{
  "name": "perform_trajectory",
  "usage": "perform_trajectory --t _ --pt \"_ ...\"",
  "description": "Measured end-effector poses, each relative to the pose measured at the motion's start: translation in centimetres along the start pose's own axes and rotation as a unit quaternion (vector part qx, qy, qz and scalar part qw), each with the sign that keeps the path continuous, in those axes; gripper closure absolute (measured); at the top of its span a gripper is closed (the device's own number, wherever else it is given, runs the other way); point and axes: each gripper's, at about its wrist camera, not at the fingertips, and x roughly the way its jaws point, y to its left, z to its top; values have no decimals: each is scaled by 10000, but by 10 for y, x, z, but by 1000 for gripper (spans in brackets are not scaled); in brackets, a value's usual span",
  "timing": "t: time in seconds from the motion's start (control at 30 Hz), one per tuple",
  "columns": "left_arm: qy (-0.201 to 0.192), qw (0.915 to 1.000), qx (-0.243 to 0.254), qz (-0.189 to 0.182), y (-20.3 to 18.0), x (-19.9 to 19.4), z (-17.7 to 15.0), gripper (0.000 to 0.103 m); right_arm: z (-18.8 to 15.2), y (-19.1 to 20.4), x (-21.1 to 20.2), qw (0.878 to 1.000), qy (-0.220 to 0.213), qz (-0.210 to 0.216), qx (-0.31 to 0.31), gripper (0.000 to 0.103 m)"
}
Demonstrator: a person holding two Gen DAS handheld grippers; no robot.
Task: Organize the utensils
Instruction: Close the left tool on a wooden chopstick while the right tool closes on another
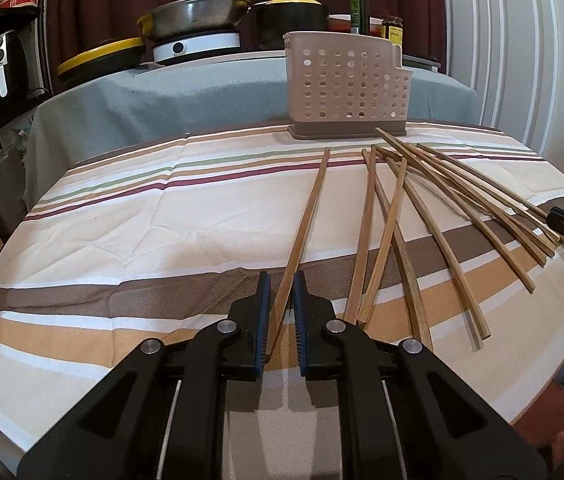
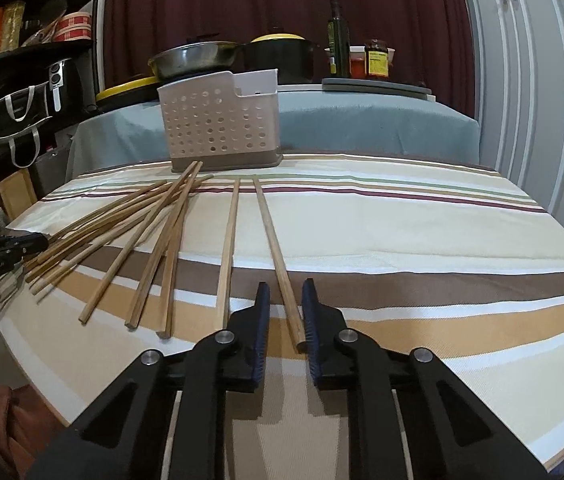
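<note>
A beige perforated utensil holder [image 1: 348, 88] [image 2: 220, 124] stands at the far side of the striped tablecloth [image 1: 122, 216] [image 2: 422, 232]. Several wooden chopsticks [image 1: 442, 208] [image 2: 142, 232] lie fanned out in front of it. My left gripper [image 1: 282, 282] is open, its fingers on either side of the leftmost chopstick [image 1: 306, 216], which lies on the cloth. My right gripper [image 2: 287, 290] is open around the near end of the rightmost chopstick [image 2: 272, 240]. Each gripper's tip shows at the edge of the other view: the right gripper [image 1: 562, 218] and the left gripper [image 2: 22, 246].
Behind the table, a grey-covered counter [image 1: 202, 92] carries a steel pan [image 1: 194, 16], a black pot [image 1: 292, 20], an oil bottle [image 2: 338, 40] and jars [image 2: 376, 60]. Dark shelves [image 2: 22, 80] stand at the left, white cabinet doors [image 2: 530, 100] at the right.
</note>
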Motion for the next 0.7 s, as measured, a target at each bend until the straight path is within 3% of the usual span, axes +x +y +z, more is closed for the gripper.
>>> perform_trajectory --t 0.23,0.37,0.7 --pt "-75 10000 -54 -29 1 -2 -3 92 -3 1 -2 10000 -22 59 32 96" --pt "-118 9999 91 6 -4 -4 -7 96 -2 1 -4 10000 -52 35 67 96" --pt "-306 9994 163 67 -5 -17 -3 97 15 8 -20 9995 -310 -63 -45 96"
